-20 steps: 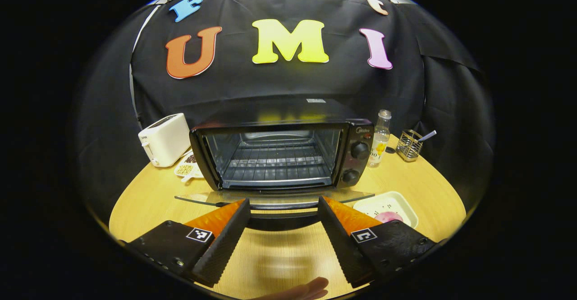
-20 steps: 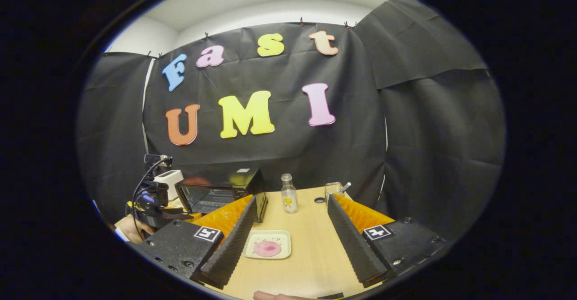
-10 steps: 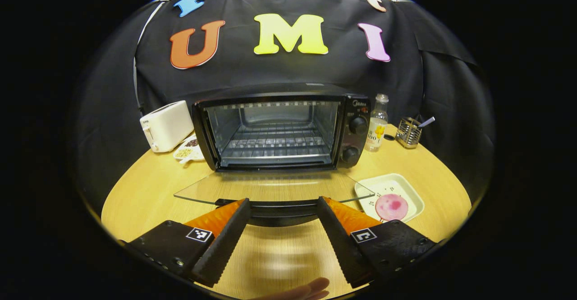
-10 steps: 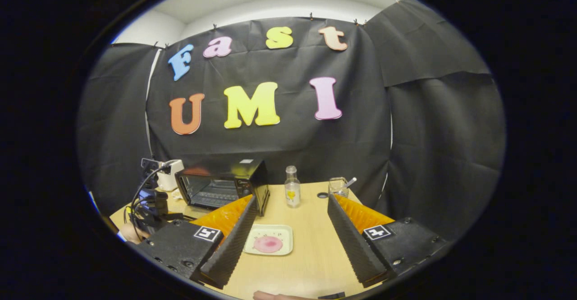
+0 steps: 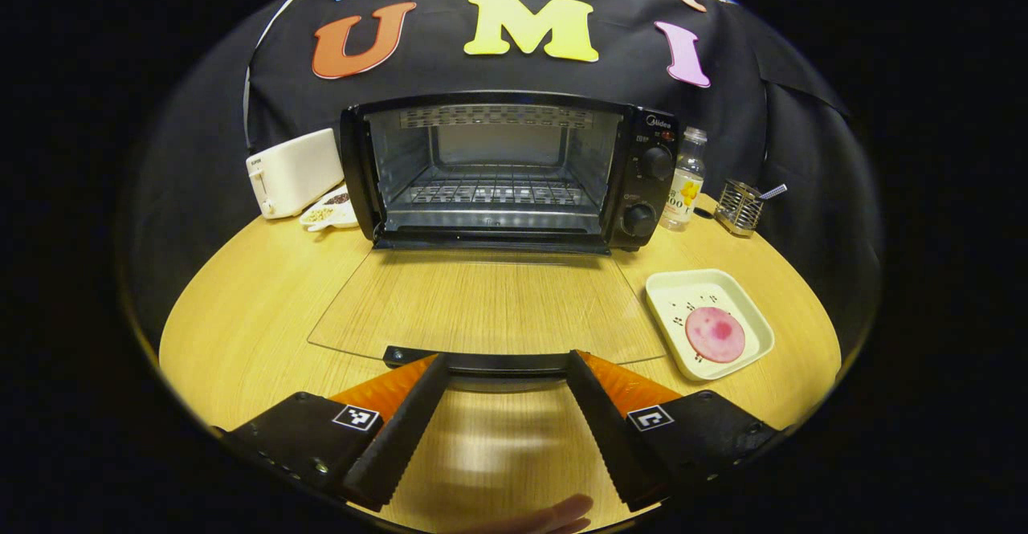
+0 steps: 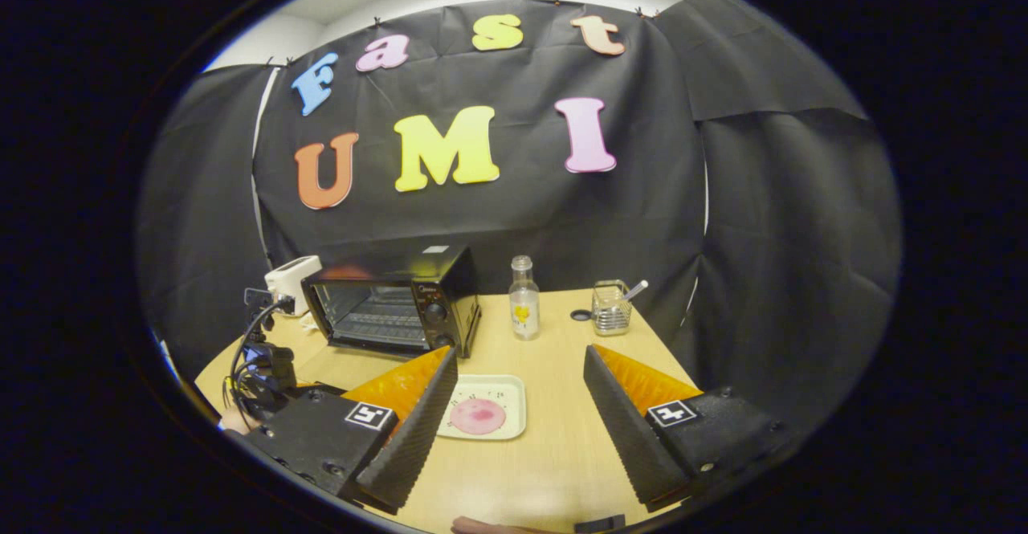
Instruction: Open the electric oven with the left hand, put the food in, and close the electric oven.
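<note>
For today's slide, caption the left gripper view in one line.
Left gripper at the handle of the oven door, folded flat; food waits on its plate.

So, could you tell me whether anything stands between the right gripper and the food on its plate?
Nothing visible does. The right gripper is open, and the pink food lies on its plate just ahead, between the fingers' line, with bare table before it. The bottle and the oven stand farther back.

My oven (image 5: 514, 173) is black with a clear glass door (image 5: 482, 305) and a silvery wire rack. The table (image 5: 241, 309) is pale wood grain. A pink round slice (image 5: 715, 333) lies on a cream speckled tray (image 5: 666, 289). The toaster (image 5: 293, 173) is white. My left gripper (image 5: 504, 373) has black ribbed fingers backed in orange.
</note>
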Demonstrator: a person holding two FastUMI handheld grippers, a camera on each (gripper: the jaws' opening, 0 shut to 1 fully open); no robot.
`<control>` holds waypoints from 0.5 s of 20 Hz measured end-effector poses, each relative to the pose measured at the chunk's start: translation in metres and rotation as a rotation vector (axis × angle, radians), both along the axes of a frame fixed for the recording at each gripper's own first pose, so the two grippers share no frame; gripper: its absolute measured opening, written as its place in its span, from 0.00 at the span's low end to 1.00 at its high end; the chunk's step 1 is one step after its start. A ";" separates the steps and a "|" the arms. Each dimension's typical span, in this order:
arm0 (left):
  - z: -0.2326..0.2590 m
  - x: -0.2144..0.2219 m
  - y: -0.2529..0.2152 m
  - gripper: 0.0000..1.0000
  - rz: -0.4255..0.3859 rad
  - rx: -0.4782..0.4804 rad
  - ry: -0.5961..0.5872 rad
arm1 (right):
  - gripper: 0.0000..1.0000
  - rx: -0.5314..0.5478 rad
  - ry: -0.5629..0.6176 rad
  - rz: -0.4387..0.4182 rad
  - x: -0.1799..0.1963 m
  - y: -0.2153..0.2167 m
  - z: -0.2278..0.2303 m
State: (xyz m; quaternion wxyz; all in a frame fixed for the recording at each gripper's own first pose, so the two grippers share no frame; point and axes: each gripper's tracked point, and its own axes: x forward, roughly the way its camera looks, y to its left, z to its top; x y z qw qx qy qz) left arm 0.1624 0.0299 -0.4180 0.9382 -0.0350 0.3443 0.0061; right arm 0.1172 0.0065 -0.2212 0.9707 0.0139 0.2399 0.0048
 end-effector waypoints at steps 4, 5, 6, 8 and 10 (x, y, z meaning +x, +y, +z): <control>0.005 -0.001 -0.001 0.97 -0.013 0.015 -0.033 | 0.95 -0.011 0.101 -0.004 0.018 -0.002 -0.030; 0.010 -0.004 0.000 0.96 -0.022 0.016 -0.042 | 0.96 -0.029 0.137 -0.014 0.023 -0.007 -0.041; 0.016 -0.006 -0.001 0.96 -0.031 0.009 -0.059 | 0.95 -0.045 0.165 -0.020 0.031 -0.011 -0.049; 0.037 -0.011 0.000 0.96 -0.033 0.010 -0.113 | 0.96 -0.063 0.227 -0.029 0.045 -0.018 -0.066; 0.064 -0.016 0.005 0.96 -0.025 0.031 -0.187 | 0.96 -0.058 0.279 -0.035 0.057 -0.022 -0.082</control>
